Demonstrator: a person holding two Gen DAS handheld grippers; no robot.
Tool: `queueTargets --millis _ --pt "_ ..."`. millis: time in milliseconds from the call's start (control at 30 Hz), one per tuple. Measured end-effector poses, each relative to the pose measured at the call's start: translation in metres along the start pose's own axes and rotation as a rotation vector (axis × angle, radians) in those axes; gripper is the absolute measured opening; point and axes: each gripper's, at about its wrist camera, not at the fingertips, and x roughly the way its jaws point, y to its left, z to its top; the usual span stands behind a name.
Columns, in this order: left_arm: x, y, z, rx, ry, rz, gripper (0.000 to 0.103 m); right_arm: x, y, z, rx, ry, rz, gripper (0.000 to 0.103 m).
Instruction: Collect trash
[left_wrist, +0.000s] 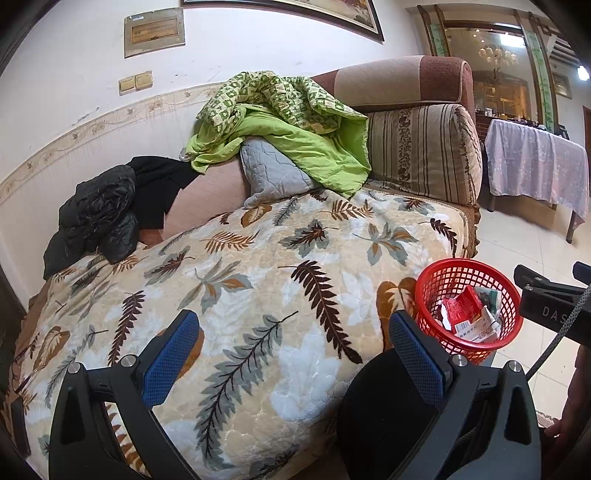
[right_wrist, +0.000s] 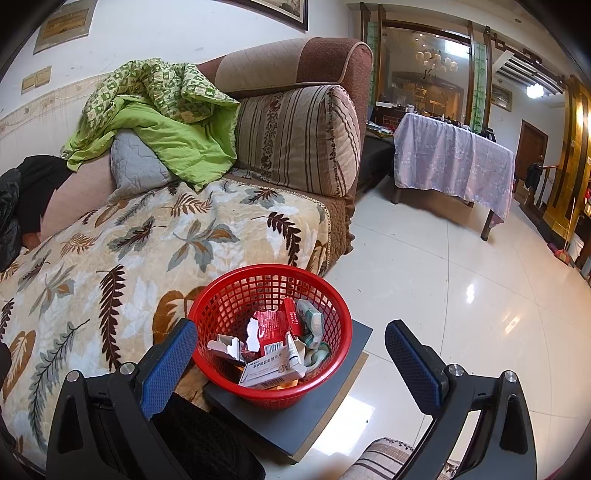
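Note:
A red mesh basket stands on a dark grey board beside the sofa. It holds several pieces of trash: a white medicine box, a red wrapper and a pale green packet. My right gripper hovers over the basket, open and with nothing between its blue pads. My left gripper is open above the leaf-patterned blanket, empty too. In the left wrist view the basket sits at the right, with the right gripper's black body beside it.
The sofa carries a green quilt, a grey cushion, a striped bolster and black clothes. A cloth-covered table stands on the glossy tiled floor. Something dark and black lies below the grippers.

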Motion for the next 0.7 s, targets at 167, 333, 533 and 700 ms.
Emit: queueTargets --millis 167,333,533,700 --pt "-0.0002 0.0003 -0.0001 0.002 0.000 -0.001 0.102 0.0003 0.0003 0.0002 -0.002 0.000 0.001 0.103" --pt "-0.0003 -0.0005 0.0001 0.000 -0.001 0.000 0.102 0.0004 0.0002 0.0003 -0.002 -0.001 0.001 0.103" --pt "-0.0003 -0.0010 0.0001 0.000 -0.001 0.001 0.102 0.0007 0.0001 0.0004 -0.002 0.000 0.002 0.103" --pt "-0.0004 -0.0010 0.0000 0.000 0.000 0.000 0.102 0.0004 -0.0001 0.0002 -0.002 -0.001 0.002 0.103"
